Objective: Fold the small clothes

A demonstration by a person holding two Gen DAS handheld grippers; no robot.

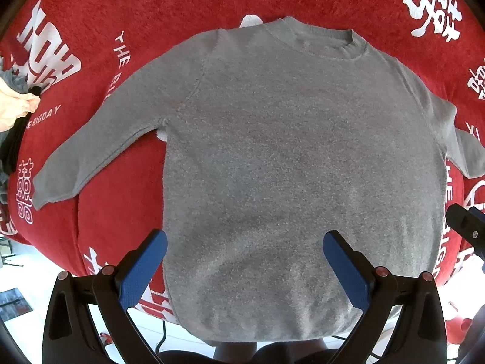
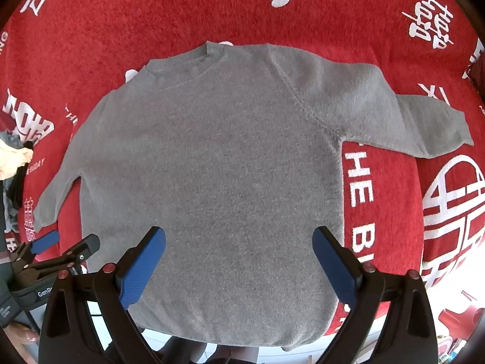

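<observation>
A grey sweater [image 1: 288, 139] lies flat, front up, on a red cloth [image 1: 127, 9] with white lettering, collar toward the far edge and hem hanging just over the near edge. Both sleeves lie out to the sides, angled down toward the near edge — nothing is folded yet, so the task looks to be at its start.

The left gripper [image 1: 245, 268] hovers over the hem with its blue fingers [image 1: 142, 273] spread wide and holding nothing. The right gripper [image 2: 239, 261] hovers likewise over the lower body, fingers [image 2: 333, 264] spread and empty.

A heap of other clothes [image 1: 12, 112] sits at the left edge; what they are is hard to tell at the blurred rim.

The next move likely calls for each gripper to go out to a sleeve or side seam, pinch it, and bring it in across the body.
</observation>
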